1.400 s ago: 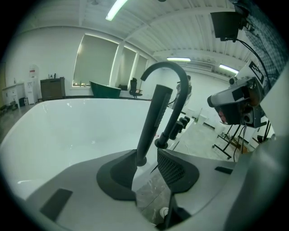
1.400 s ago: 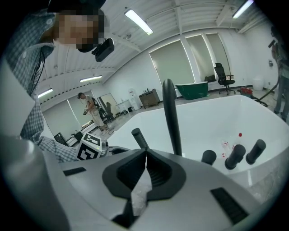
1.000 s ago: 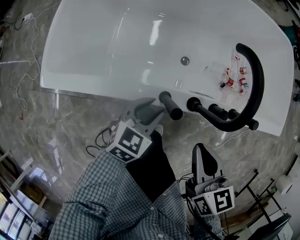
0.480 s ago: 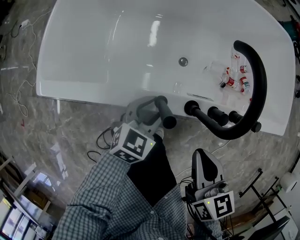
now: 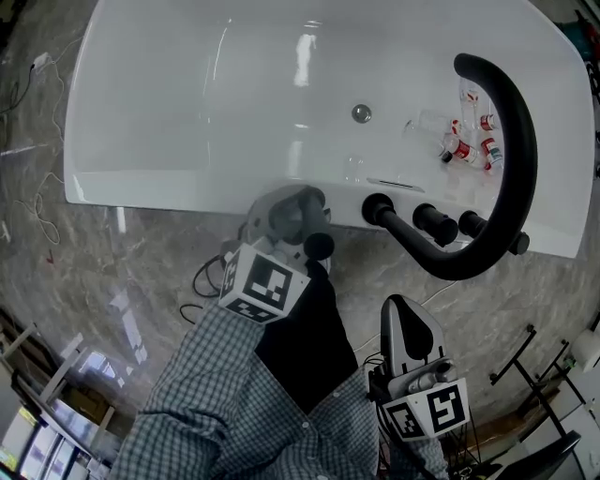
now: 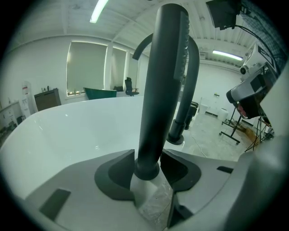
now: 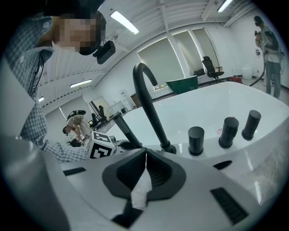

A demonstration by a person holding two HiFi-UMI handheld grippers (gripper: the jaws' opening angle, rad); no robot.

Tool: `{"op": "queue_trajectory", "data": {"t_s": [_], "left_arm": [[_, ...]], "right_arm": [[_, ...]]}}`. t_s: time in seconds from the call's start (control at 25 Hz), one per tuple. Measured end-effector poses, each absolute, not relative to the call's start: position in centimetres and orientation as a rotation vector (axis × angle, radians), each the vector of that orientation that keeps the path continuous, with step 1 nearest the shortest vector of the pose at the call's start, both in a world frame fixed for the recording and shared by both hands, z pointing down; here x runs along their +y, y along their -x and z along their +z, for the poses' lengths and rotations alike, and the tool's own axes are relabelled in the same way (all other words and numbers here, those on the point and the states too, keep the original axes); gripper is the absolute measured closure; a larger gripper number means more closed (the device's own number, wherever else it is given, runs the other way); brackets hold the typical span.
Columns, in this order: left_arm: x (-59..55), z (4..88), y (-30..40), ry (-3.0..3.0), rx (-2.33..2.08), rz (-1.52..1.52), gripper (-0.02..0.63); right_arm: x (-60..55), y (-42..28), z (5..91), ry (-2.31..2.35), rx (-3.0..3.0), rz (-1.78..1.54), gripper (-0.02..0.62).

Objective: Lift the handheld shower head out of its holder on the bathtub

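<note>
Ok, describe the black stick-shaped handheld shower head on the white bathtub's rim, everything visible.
The black stick-shaped handheld shower head is a slim matte cylinder standing roughly upright at the white bathtub's rim, with a flat nozzle strip near its top. Its lower end stands between the jaws of the left gripper, which have just been opening; the pads flank it closely without clearly pressing. Its holder is hidden.

Bright, even indoor light throughout. Long ceiling lamps (image 6: 98,10) show as white bars overhead in both gripper views. The white bathtub (image 5: 187,112) is close to overexposed in the head view, with glare streaks on its inner wall toward the far rim. The polished stone floor (image 5: 122,272) mirrors pale patches. Shadows are faint. Both gripper views bulge strongly, darken to black in the corners and blur in the near foreground.
</note>
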State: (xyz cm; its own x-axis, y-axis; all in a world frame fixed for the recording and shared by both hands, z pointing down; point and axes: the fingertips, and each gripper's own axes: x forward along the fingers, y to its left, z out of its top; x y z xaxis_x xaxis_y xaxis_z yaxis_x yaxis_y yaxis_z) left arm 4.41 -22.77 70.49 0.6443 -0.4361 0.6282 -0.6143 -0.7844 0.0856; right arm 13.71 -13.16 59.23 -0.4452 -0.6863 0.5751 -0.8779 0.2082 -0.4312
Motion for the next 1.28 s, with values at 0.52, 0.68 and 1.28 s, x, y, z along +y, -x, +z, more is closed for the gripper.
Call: {"op": "queue_trajectory", "data": {"t_s": [0.52,0.68,1.28], "left_arm": [[-22.8,70.5,-4.6,-2.586,-0.882,0.912,0.463],[-22.7,70.3,-4.8,-2.595,-0.872,0.965,0.463],[-21.9,66.8,-4.7,-2.630,-0.837,1.006,0.465]], "right_arm": [[-12.2,-14.0,59.5,-1.503,-2.234,1.105,0.577],[-12.2,-14.3,59.2,-1.516,-2.237,1.106,0.577],[-12.6,-14.1,56.1,-1.533,-2.282,1.057,0.577]]}}
